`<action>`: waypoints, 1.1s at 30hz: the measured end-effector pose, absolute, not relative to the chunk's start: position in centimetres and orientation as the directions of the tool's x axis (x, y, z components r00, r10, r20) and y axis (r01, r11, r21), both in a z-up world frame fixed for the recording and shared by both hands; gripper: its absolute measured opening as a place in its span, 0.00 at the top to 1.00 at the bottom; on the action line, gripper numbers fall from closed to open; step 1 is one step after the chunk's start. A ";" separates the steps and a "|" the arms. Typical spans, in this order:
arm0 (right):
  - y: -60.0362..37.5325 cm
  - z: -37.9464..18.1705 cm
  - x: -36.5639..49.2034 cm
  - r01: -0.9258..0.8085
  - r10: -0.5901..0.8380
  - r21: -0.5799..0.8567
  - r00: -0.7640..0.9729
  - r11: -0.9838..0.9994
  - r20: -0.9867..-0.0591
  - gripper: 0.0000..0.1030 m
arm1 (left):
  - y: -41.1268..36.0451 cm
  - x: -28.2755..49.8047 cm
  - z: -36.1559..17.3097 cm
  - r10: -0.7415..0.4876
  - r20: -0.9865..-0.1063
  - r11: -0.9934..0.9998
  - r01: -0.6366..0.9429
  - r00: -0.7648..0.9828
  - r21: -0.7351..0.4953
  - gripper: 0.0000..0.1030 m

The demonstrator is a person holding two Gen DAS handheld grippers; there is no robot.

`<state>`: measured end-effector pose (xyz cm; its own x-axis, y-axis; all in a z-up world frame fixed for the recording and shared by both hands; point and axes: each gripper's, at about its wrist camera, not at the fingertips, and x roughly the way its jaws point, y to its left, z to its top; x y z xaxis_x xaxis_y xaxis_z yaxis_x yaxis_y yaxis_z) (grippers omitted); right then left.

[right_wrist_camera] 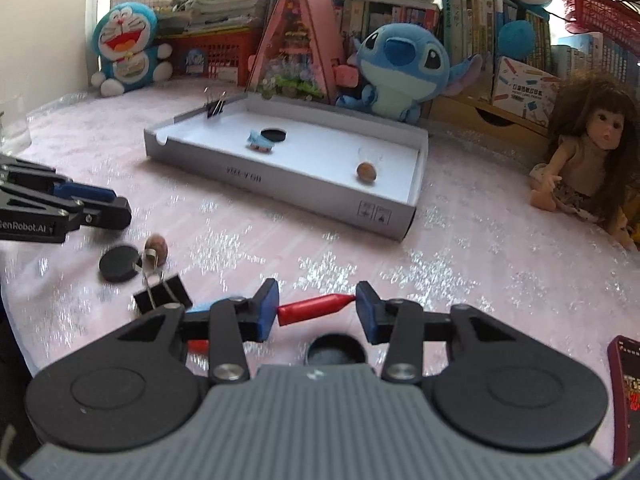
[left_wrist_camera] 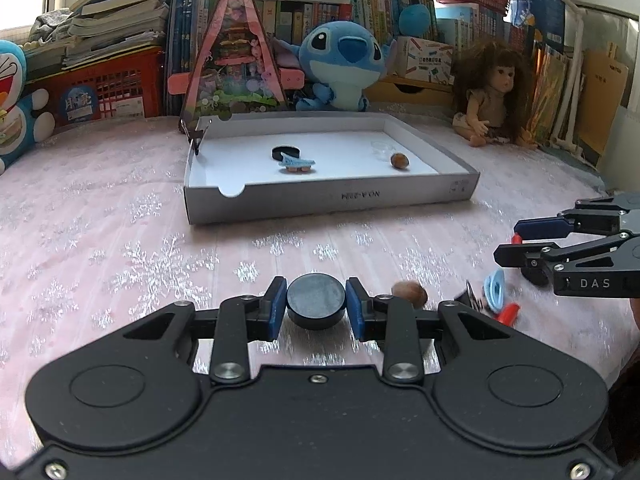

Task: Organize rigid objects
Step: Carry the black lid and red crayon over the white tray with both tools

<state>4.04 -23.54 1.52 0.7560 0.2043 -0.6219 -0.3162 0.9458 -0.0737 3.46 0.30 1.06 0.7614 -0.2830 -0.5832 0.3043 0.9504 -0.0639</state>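
The left gripper [left_wrist_camera: 316, 306] had its two blue pads on either side of a round black disc [left_wrist_camera: 316, 306] that sat on the pink tablecloth [left_wrist_camera: 120, 240]. The pads looked very close to the disc, maybe touching it, but I could not tell if they were squeezing it yet. The right gripper [right_wrist_camera: 317, 307] had its pads apart, with a red crayon-like stick [right_wrist_camera: 316, 307] lying between them. The pointed end touched one pad, but it did not look held tight. Just under that gripper sat a round black cap [right_wrist_camera: 336, 354]. Near both grippers, some small things were still loose on the cloth: a brown nut [right_wrist_camera: 156, 249], a black binder clip [right_wrist_camera: 162, 294], a light blue ring-shaped piece [left_wrist_camera: 495, 289] and a small red cone [left_wrist_camera: 509, 314]. Farther back lay the white cardboard tray [left_wrist_camera: 332, 196]. Inside it were another black disc [left_wrist_camera: 287, 153], a little blue toy [left_wrist_camera: 297, 163], a second brown nut [left_wrist_camera: 399, 161] and a clear round piece [left_wrist_camera: 382, 148]. A binder clip [right_wrist_camera: 214, 106] was pinched on the tray's rim. So the job looked partly done: some things were in the tray, and about as many were still waiting outside.
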 end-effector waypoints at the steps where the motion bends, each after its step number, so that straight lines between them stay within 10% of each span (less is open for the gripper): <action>1: -23.6 1.7 4.2 -0.308 0.202 -0.069 0.762 0.949 -0.615 0.54 | 0.3 3.8 1.3 -0.283 -0.581 0.951 0.301 0.763 -0.068 0.71; 33: -24.8 2.3 18.2 -0.054 0.174 0.208 0.769 0.977 -0.616 0.54 | -3.0 20.3 1.7 -0.242 -0.607 0.970 0.190 0.757 -0.150 0.71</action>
